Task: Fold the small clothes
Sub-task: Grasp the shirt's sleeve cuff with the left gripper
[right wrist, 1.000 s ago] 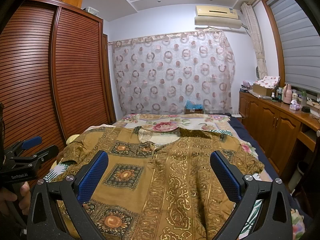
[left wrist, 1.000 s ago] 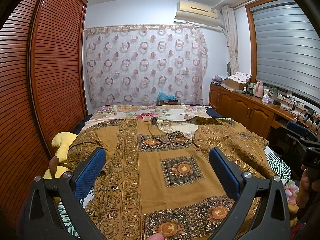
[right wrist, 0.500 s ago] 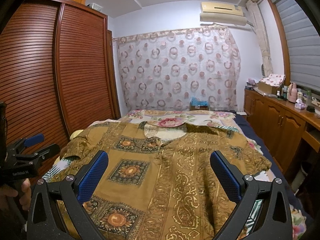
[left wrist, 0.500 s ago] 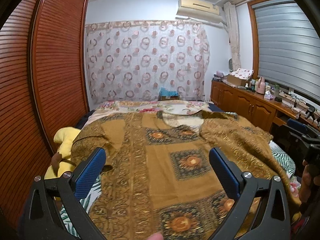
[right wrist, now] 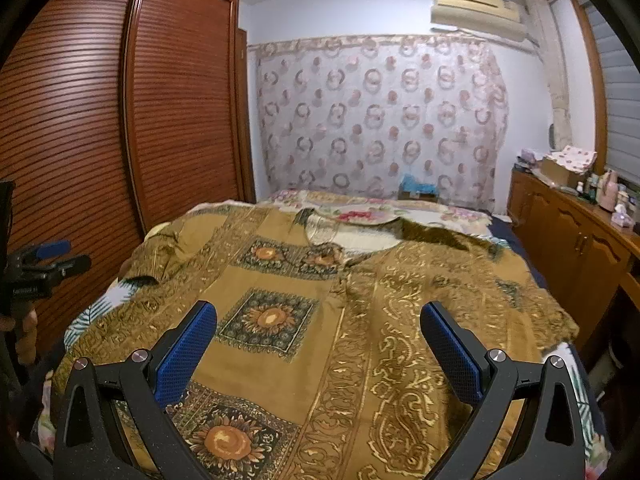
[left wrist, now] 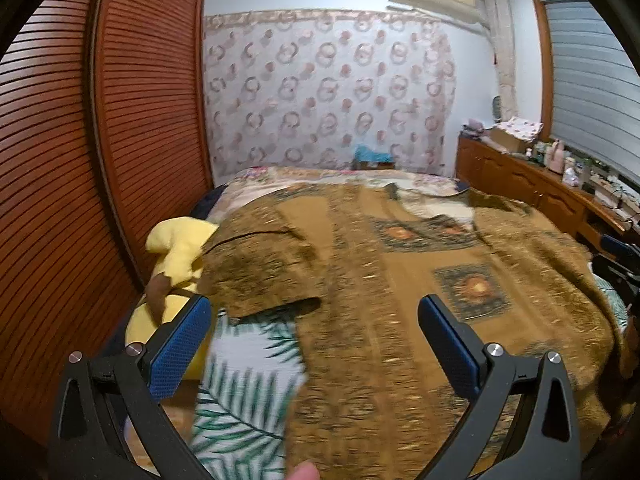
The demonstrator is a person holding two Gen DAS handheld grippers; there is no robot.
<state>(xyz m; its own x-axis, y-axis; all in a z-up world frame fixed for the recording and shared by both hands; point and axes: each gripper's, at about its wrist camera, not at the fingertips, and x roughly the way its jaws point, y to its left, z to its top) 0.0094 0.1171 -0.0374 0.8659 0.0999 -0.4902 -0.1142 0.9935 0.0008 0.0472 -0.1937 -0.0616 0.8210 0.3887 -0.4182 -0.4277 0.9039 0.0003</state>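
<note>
A brown and gold patterned shirt (left wrist: 384, 280) (right wrist: 320, 280) with sunflower squares lies spread front-up over the bed. Its left short sleeve (left wrist: 260, 272) lies out over the leaf-print sheet (left wrist: 248, 392). My left gripper (left wrist: 316, 344) hovers open above the shirt's left side near that sleeve, holding nothing. My right gripper (right wrist: 320, 352) hovers open over the shirt's lower front, also holding nothing. Each gripper shows at the edge of the other's view: the left gripper (right wrist: 44, 264) and the right gripper (left wrist: 620, 256).
A yellow plush toy (left wrist: 176, 256) lies at the bed's left edge beside the slatted wooden wardrobe (left wrist: 100, 160). A wooden cabinet (right wrist: 580, 240) with bottles and boxes runs along the right. A floral pillow (right wrist: 360, 212) lies at the bed's head before the curtain (right wrist: 380, 120).
The left gripper has swung left and lower toward the left sleeve, its view now blurred. The right gripper has shifted slightly closer to the bed. Both stayed open.
</note>
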